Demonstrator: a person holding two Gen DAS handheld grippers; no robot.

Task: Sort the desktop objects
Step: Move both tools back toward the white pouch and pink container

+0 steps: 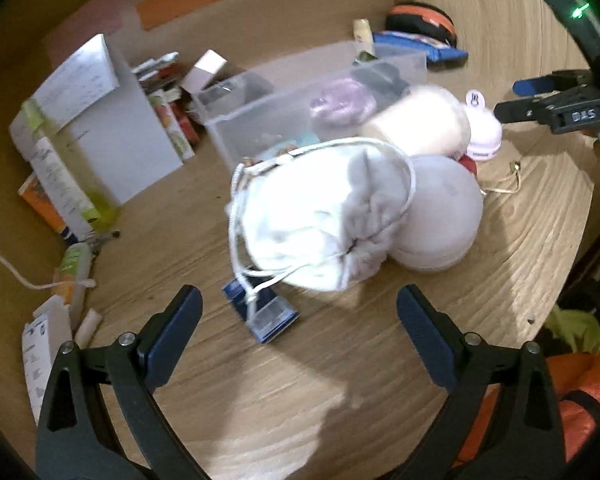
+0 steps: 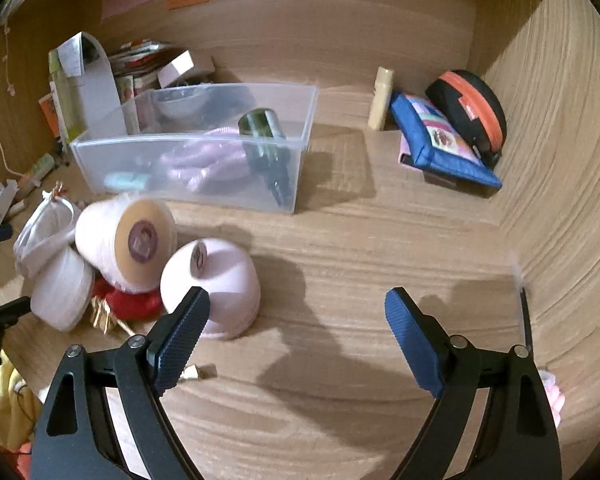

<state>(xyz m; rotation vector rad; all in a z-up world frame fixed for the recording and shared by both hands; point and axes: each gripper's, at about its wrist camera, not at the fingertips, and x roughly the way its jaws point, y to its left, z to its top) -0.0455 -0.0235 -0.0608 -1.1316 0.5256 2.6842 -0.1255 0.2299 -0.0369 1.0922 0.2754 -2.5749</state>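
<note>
A white drawstring pouch [image 1: 316, 216] lies on the wooden desk just ahead of my open, empty left gripper [image 1: 300, 312]; a small blue-and-clear packet [image 1: 264, 312] lies under its cord. Beside it are a grey-white round case [image 1: 444, 216], a cream yarn cone [image 1: 416, 124] and a small pink cone [image 1: 484, 136]. A clear plastic bin [image 2: 188, 156] holds pink yarn [image 2: 208, 160] and a dark green bottle [image 2: 268, 144]. My right gripper [image 2: 296, 312] is open and empty; its left finger stands in front of the pink cone [image 2: 216, 280]. The cream cone [image 2: 128, 240] and pouch [image 2: 44, 232] lie left of it.
A red item [image 2: 132, 300] and gold clips [image 2: 104, 320] lie under the cones. A blue pouch [image 2: 440, 140], black-orange case [image 2: 472, 112] and cream tube [image 2: 380, 100] sit back right. Books and a white box [image 1: 100, 120] stand back left. A wooden side wall [image 2: 560, 140] rises on the right.
</note>
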